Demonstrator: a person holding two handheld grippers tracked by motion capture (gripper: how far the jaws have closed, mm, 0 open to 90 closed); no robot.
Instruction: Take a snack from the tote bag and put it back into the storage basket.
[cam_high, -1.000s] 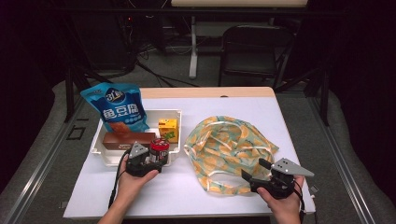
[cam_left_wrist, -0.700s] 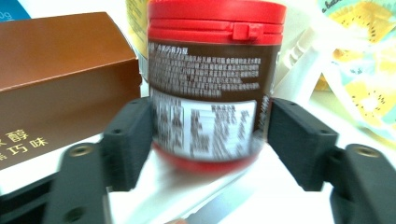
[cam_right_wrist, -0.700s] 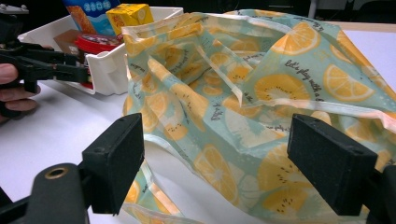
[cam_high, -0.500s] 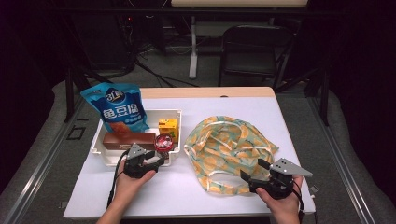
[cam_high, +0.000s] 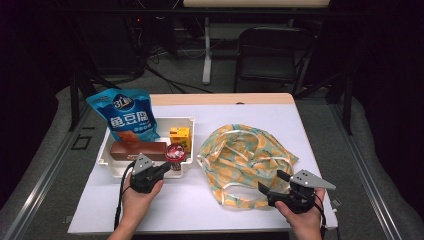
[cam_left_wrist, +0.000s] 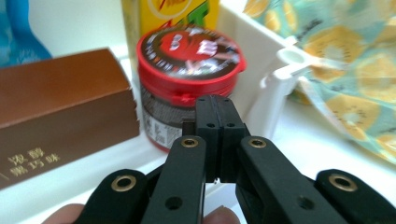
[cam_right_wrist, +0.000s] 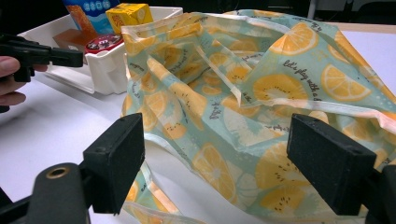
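Lower left of the high view: left tongs, just closed on nothing, tips against a round red-lidded glossy jar. Right tongs gape wide beside a crumpled citrus-print cloth bag.

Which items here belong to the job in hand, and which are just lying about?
In play: red-lidded jar before the shut left gripper; fruit-print bag between the open right gripper's jaws.

Lying about: brown box, yellow carton, blue snack bag, white tray.

Red-lidded jar stands upright in the white tray's near corner.
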